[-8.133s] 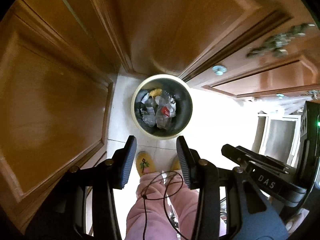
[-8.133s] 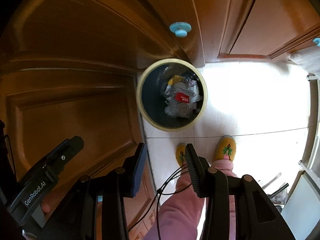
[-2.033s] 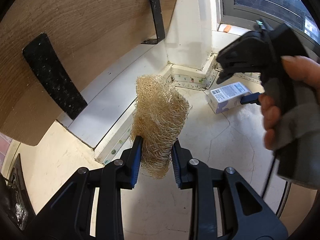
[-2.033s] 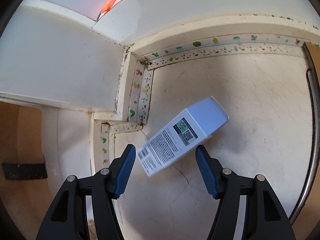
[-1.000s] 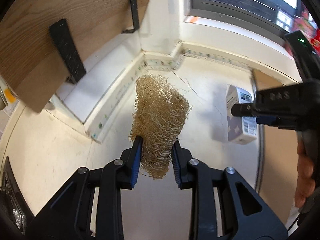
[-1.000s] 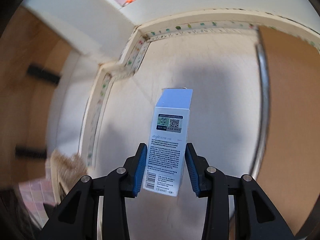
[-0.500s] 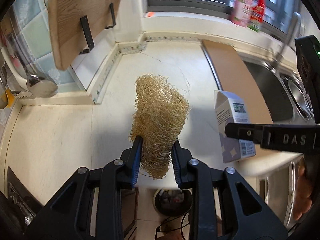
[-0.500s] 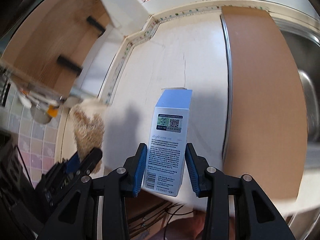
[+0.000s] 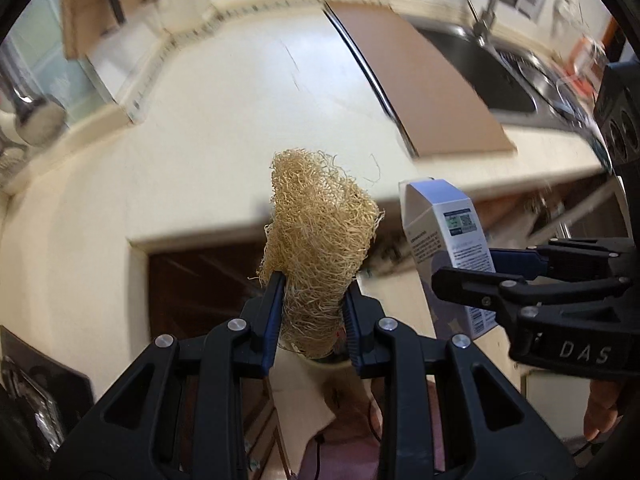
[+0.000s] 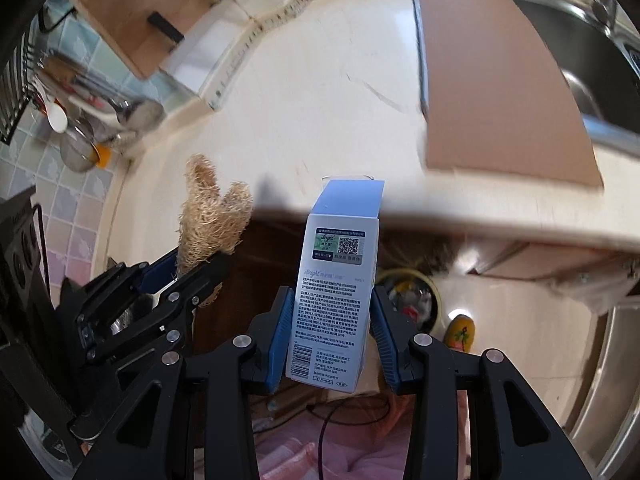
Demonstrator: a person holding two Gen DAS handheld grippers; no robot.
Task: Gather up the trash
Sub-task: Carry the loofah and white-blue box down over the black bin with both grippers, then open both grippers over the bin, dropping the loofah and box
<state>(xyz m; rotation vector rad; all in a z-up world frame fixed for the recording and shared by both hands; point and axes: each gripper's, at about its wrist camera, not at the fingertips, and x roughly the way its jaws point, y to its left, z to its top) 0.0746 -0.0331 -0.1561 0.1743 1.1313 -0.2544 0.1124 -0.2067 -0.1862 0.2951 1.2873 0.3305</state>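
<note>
Both wrist cameras look steeply down along their own fingers, past the front edge of the cream table [image 9: 208, 128] toward the floor. Each view catches the other gripper at its side; both share the brown board [image 10: 500, 80], the sink [image 9: 480, 64] and the hanging cutting board [image 10: 148, 20].

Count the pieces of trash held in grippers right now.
2. A loofah is clamped in the left gripper, and a box in the right gripper. Both hang past the counter edge, above the floor.
</note>
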